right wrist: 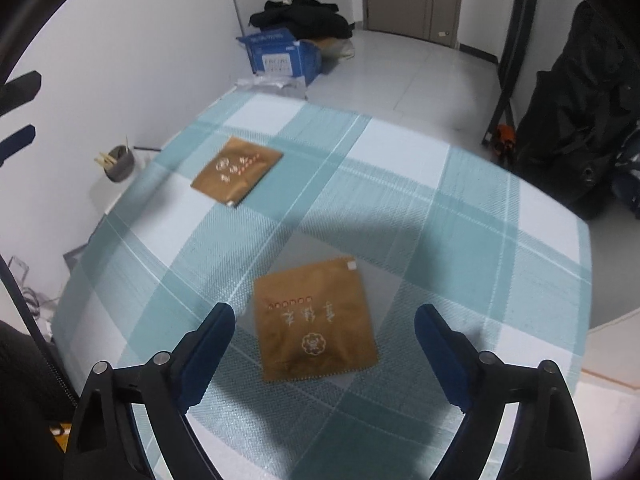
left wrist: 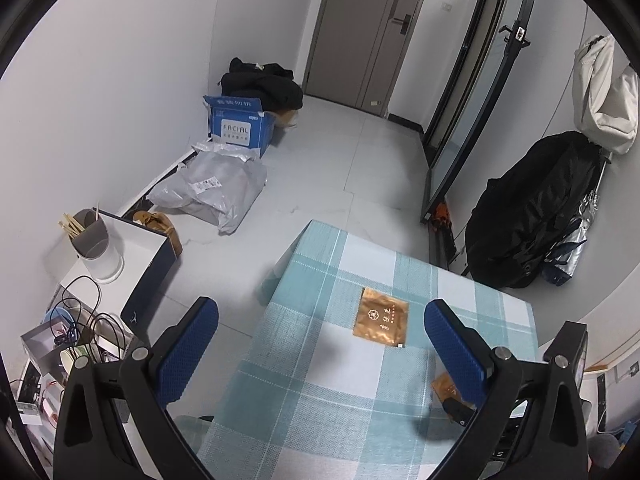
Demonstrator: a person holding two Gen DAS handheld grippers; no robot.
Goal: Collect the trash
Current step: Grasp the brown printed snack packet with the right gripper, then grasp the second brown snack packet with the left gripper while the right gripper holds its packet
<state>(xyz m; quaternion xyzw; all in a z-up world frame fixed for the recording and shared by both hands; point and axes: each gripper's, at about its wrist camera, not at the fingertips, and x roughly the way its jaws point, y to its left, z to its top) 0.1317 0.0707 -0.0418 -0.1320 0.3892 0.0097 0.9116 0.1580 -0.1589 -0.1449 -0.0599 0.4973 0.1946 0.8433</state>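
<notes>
**Two flat packets on bench, both hand-held grippers open & empty**

Left wrist view: a brown foil packet (left wrist: 381,317) lies flat on the checked bench (left wrist: 304,380), ahead of and between the fingers of the left hand-held gripper (left wrist: 320,344). Jaws spread wide, nothing in them, no contact w/ the packet. A 2nd packet (left wrist: 446,388) peeks out behind the right finger, w/ a dark tip just beside it, prob. the other gripper.

Right wrist view: the right hand-held gripper (right wrist: 325,344) hangs over the near packet (right wrist: 316,320), fingers either side of it, wide apart, not pinching. Can't tell if tips touch the cloth. Far packet (right wrist: 237,171) sits well apart, toward the bench's left edge.

Handling, as a guess: packets look light, thin, crinkly, prob. slick foil; they lie flush on the cloth, so little to grab from above. Best bet: take an edge or the slightly lifted corner, or squeeze inward so it buckles up between the pads.
</notes>
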